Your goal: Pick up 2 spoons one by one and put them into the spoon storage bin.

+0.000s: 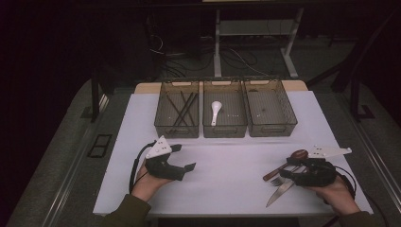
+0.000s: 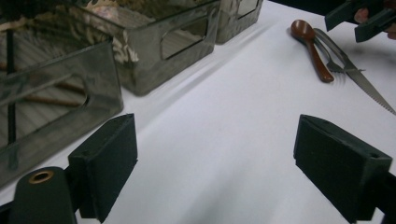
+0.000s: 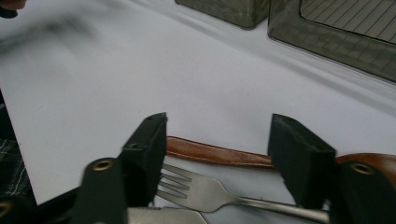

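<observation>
While we look down from the high view, we see a white tabletop (image 1: 227, 175) with three grey see-through bins in a row at its far side. Dark chopsticks (image 1: 182, 109) lie in the left bin (image 1: 177, 126), a white spoon (image 1: 215, 111) lies in the middle bin (image 1: 225, 127), and the right bin (image 1: 270, 126) holds only a small dark speck that we cannot make out.

Our left tool (image 1: 187, 168) sits in the left hand (image 1: 147, 185) low over the near left part of the tabletop, pointing right. In the left gripper view its jaws stand wide apart with only bare white surface between them; it grips nothing.

Our right tool (image 1: 283, 176) is held by the right hand (image 1: 333, 191) over the cutlery at the near right. There a brown spoon (image 1: 289, 163), a fork (image 1: 279, 179) and a knife (image 1: 279, 193) lie close together, touching or overlapping. In the right gripper view the jaws are open, one on each side of the fork (image 3: 205, 191), with the brown spoon's handle (image 3: 215, 154) running just beyond them and the knife blade (image 3: 163, 217) at the bottom edge. Nothing is clamped; we cannot tell whether the jaws touch the tabletop.

We find no brand, label or readable writing on anything.
</observation>
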`<state>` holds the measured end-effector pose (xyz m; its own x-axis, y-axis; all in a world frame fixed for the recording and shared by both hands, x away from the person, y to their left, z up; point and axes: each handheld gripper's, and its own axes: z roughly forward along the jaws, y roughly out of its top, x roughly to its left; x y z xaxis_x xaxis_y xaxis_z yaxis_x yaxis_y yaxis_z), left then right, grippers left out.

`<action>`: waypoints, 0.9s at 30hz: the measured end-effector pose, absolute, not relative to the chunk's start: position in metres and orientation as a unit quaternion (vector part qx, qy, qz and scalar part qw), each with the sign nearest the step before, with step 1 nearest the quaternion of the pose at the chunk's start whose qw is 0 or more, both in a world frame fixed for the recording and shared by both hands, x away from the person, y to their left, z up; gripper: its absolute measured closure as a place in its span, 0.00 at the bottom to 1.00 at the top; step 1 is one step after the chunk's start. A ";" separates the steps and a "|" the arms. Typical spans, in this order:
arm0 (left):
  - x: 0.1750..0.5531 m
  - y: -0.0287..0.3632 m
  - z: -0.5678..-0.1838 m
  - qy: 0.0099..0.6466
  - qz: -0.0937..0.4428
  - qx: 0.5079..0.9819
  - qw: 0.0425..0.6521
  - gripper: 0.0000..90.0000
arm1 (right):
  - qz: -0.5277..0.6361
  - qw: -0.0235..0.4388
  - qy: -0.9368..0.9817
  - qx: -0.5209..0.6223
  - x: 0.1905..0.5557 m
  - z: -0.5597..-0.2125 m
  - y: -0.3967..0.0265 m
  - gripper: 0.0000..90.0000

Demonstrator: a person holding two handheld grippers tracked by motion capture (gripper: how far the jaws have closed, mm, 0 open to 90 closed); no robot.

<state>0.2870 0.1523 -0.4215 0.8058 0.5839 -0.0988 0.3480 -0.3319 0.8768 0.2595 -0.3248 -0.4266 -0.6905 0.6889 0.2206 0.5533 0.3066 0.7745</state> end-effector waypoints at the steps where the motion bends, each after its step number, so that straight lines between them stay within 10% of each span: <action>1: 0.285 0.153 -0.423 0.291 0.118 0.808 0.499 0.11 | 0.442 0.073 0.805 0.388 0.260 -0.427 -0.325 0.51; 13: 0.273 0.157 -0.435 0.304 0.107 0.816 0.479 0.00 | 0.402 0.064 0.830 0.383 0.265 -0.437 -0.320 0.99; 27: 0.270 0.155 -0.439 0.292 0.097 0.829 0.467 0.00 | 0.378 0.061 0.844 0.376 0.272 -0.446 -0.313 0.99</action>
<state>0.2704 0.1547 -0.4387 0.8103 0.5752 -0.1120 0.3937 -0.3929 0.8311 0.2719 -0.3131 -0.4463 -0.7100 0.6806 0.1806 0.5882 0.4322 0.6836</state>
